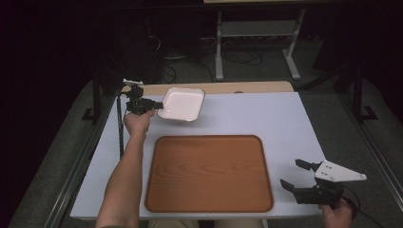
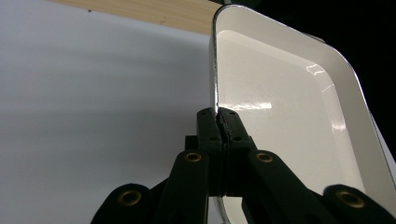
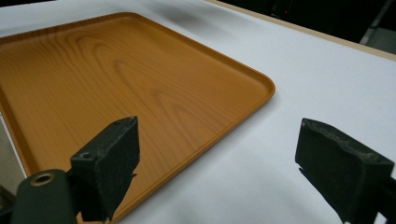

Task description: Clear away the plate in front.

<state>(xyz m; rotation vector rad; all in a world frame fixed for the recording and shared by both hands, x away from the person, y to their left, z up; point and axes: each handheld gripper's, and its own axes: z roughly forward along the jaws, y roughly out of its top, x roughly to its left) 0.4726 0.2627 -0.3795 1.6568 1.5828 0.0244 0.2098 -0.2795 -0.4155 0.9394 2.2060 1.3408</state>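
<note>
Black jaws pinch the near rim of a white dish (image 2: 280, 112) in the left claw view, closed tight on its thin metal-edged lip with the glossy inside facing the camera. From the high view the left claw (image 1: 153, 103) holds that dish (image 1: 181, 103) at the far left of the white surface (image 1: 247, 116), tilted and seemingly lifted a little off it, though the angle makes the gap hard to judge. A bare forearm (image 1: 124, 175) reaches up from the bottom edge to the claw. Nearer the person, a wooden tray (image 1: 209, 173) lies flat and empty in the middle of the surface, apart from the dish. The right claw (image 1: 298, 176) rests low at the tray's right side, jaws spread wide and holding nothing; its own view looks across the tray's corner (image 3: 261, 86) between the two open pads.

The work in hand looks like carrying the dish over to the tray. With the grip on one rim only, the dish will want to swing downward, so it should travel slowly and level, clear the tray's raised edge, and be set down flat before the jaws let go
</note>
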